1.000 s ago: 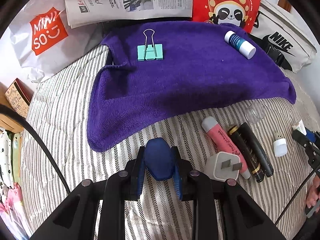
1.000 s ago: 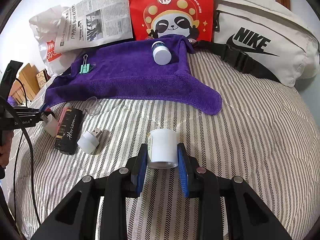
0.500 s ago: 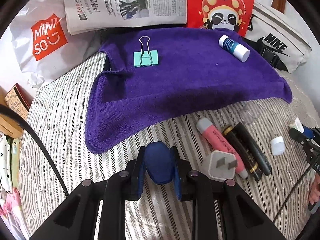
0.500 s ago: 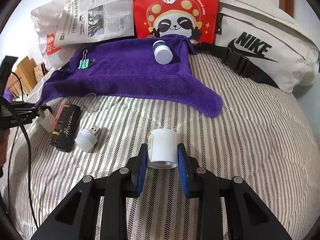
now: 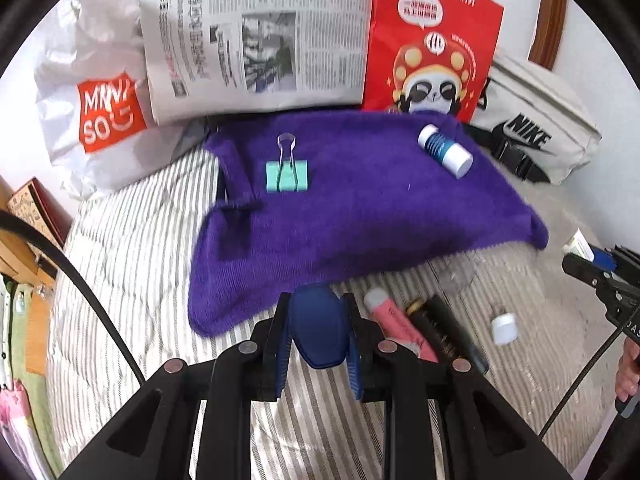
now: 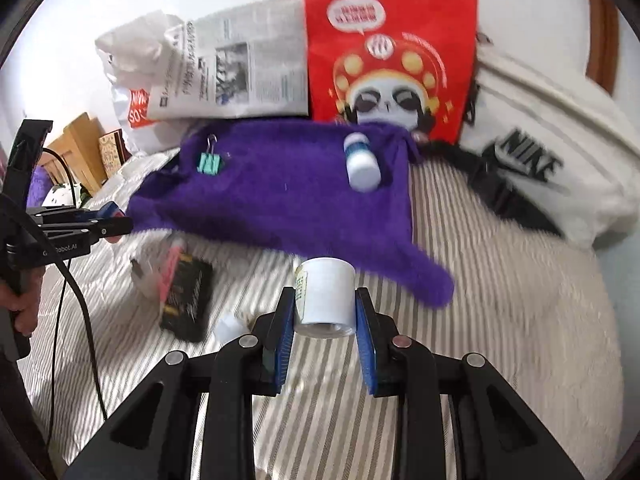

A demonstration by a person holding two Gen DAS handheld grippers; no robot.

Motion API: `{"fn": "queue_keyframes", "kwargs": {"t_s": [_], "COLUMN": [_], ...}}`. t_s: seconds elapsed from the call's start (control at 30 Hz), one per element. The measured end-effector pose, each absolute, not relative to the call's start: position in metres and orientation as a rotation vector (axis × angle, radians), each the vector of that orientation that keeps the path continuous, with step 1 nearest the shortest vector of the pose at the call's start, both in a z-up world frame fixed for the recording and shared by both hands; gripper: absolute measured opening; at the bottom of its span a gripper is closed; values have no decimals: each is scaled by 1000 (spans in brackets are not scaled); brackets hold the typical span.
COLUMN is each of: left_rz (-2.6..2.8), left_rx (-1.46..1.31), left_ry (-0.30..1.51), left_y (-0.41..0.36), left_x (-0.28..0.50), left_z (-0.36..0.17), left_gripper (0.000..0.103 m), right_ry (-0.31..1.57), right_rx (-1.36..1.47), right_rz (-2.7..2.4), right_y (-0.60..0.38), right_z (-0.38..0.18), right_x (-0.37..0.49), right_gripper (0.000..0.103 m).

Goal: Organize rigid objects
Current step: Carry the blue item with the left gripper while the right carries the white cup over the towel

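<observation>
The left gripper [image 5: 318,330] clamps a dark blue case [image 5: 318,332]; the right gripper [image 6: 325,306] pinches a white tube [image 6: 325,300]. The purple towel [image 5: 360,208] lies just ahead of both. The smooth, round tube could slip or roll off the towel once released.

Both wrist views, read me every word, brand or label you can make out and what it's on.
"MINI SO": white plastic bag.
"NIKE": cream bag.
"Hi": red panda bag; its Chinese text is blurred.
"Robot.AI", partly hidden: left gripper body.
Newspaper print, white bottle label, black tube script: unreadable.
</observation>
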State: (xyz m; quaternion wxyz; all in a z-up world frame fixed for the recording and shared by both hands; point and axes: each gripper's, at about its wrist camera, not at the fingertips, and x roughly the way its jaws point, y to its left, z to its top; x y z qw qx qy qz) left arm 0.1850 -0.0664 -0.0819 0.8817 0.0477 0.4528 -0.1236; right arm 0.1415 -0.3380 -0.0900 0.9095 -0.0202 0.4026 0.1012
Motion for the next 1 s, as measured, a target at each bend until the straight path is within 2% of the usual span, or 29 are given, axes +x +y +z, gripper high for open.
{"fn": "queue_keyframes", "kwargs": {"t_s": [0.17, 0.57, 1.0], "left_rz": [-276, -272, -260], "left_rx": [73, 61, 63], "left_ry": [933, 907, 978], "left_y": [-63, -64, -63], "left_x": [209, 284, 315], "left_z": [-63, -42, -80], "left_gripper": [22, 22, 22], "right_ry": [819, 850, 949], "right_rx": [-54, -17, -8], "right_rz": [244, 274, 321], "right_y": [-327, -328, -343], "right_z": [-64, -48, -85], "right_x": [176, 272, 300], "right_gripper": [29, 29, 29]}}
